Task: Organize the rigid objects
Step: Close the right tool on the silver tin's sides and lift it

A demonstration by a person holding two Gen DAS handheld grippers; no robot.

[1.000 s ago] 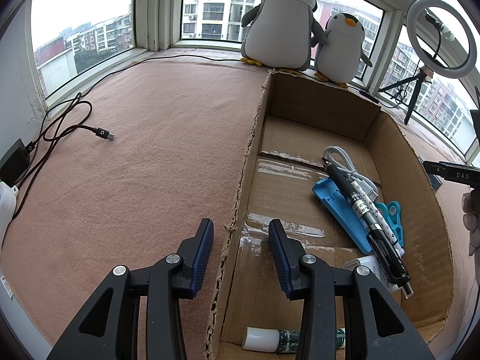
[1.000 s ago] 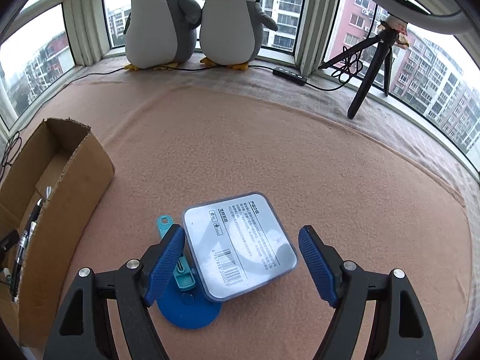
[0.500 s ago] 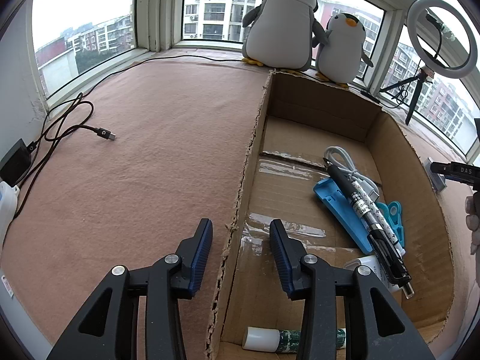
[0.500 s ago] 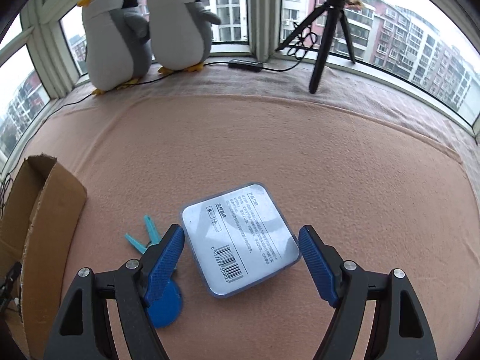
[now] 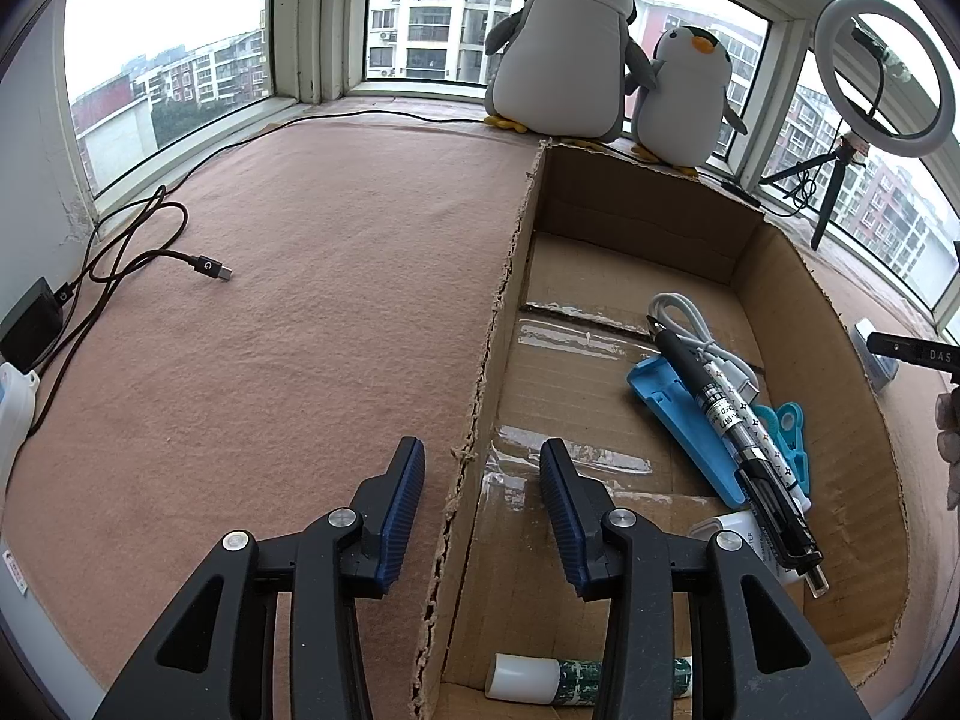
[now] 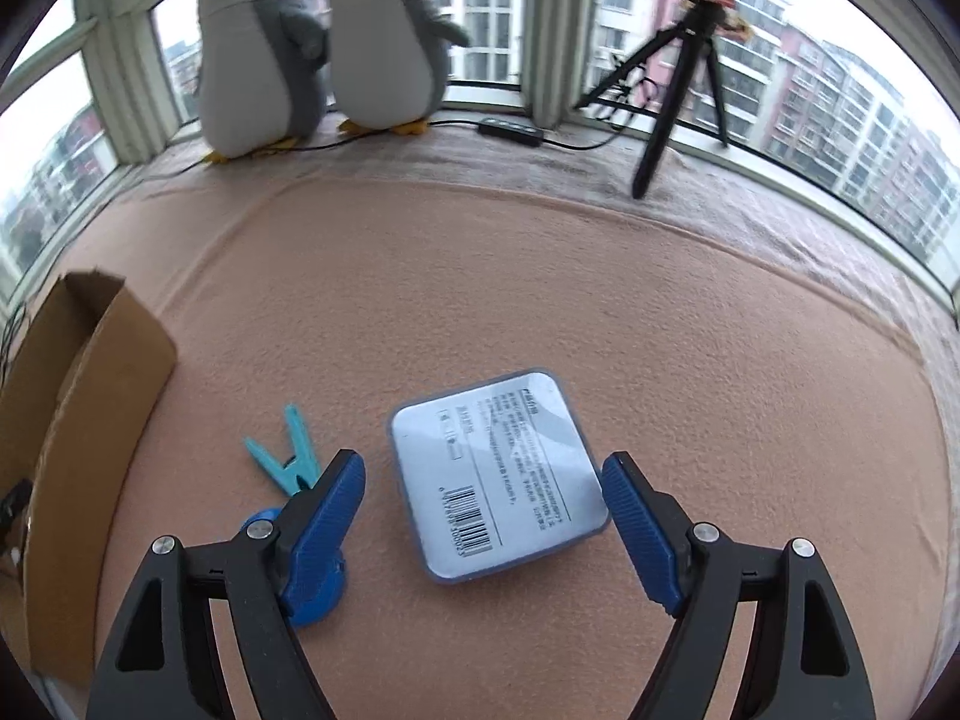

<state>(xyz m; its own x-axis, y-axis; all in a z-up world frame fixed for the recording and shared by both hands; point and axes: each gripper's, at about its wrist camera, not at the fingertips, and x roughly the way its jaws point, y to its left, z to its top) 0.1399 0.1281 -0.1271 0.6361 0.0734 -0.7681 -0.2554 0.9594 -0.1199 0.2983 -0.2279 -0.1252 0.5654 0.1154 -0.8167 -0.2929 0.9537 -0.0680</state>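
Observation:
A flat grey-blue plastic case (image 6: 497, 474) with a barcode label lies on the pink cloth. My right gripper (image 6: 483, 501) is open, one finger on each side of the case, not touching it. A teal clothes peg (image 6: 288, 450) and a blue round object (image 6: 312, 576) lie left of it. My left gripper (image 5: 480, 507) is open and straddles the left wall of the open cardboard box (image 5: 498, 324). In the box lie a black pen (image 5: 726, 426), a blue holder (image 5: 684, 426), a white cable (image 5: 696, 330), a teal peg (image 5: 786, 438) and a white-capped tube (image 5: 540, 678).
Two plush penguins (image 5: 564, 42) stand at the window behind the box. A ring light on a tripod (image 5: 882, 72) stands at the right. A black cable (image 5: 138, 252) and charger lie left on the cloth. The box (image 6: 78, 420) is left of my right gripper.
My right gripper has pulled back and swung its view: the case now sits farther ahead between the fingers and the teal peg is uncovered. The left gripper has barely moved.

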